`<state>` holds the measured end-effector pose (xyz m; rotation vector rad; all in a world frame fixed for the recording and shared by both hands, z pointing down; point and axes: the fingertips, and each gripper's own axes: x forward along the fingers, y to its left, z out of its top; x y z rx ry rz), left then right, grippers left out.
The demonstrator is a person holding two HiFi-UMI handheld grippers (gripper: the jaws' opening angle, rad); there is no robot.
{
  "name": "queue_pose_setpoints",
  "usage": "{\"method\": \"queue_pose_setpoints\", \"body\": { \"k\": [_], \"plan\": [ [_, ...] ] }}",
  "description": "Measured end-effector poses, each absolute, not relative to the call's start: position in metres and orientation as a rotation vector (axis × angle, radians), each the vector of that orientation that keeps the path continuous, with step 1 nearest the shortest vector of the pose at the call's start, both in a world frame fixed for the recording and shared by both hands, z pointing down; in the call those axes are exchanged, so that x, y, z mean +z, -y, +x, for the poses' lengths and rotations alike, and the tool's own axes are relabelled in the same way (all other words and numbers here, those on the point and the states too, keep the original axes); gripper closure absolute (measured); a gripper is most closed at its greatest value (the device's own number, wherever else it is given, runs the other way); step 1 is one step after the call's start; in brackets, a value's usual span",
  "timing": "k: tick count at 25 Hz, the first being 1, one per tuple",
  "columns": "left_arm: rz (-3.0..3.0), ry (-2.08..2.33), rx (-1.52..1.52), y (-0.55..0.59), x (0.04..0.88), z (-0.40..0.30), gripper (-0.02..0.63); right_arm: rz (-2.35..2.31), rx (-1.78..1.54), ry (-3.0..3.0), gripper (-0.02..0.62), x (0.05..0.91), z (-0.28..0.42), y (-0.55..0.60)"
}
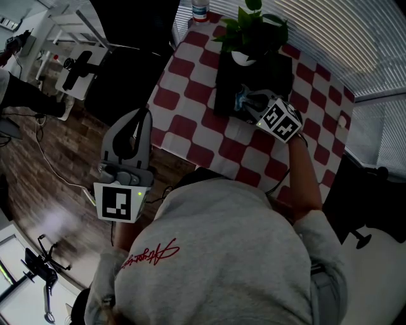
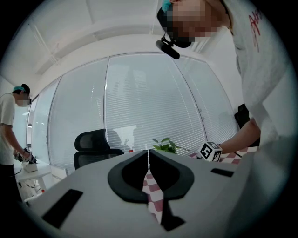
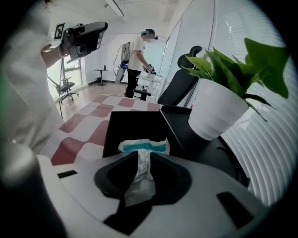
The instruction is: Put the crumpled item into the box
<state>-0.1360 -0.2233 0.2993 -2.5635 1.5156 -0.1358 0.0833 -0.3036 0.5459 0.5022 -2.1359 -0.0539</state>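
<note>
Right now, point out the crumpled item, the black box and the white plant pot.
crumpled item [image 3: 142, 169], right gripper view, its pinched middle.
black box [image 3: 130, 129], right gripper view, bare dark inside.
white plant pot [image 3: 216, 114], right gripper view, its side wall.

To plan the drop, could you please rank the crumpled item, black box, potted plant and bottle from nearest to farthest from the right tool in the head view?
1. crumpled item: clamped in the right tool.
2. black box: beneath the tool.
3. potted plant: beyond, at the box's far side.
4. bottle: at the table's far edge.
</note>
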Motion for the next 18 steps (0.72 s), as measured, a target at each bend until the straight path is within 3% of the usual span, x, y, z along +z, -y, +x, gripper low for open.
{"method": "queue_pose_setpoints", "body": {
  "k": [13, 18],
  "plan": [
    [-2.556, -1.518, -0.134, 0.22, 0.297, -0.141, 0.583, 0.563, -0.111, 2.118, 0.502, 0.534, 0.083, 0.307],
    [-2.559, -1.506, -0.125, 0.219, 0.296, -0.139, 0.583, 0.631, -0.137, 2.126, 0.526, 0.522, 0.085, 0.308]
  ]
}}
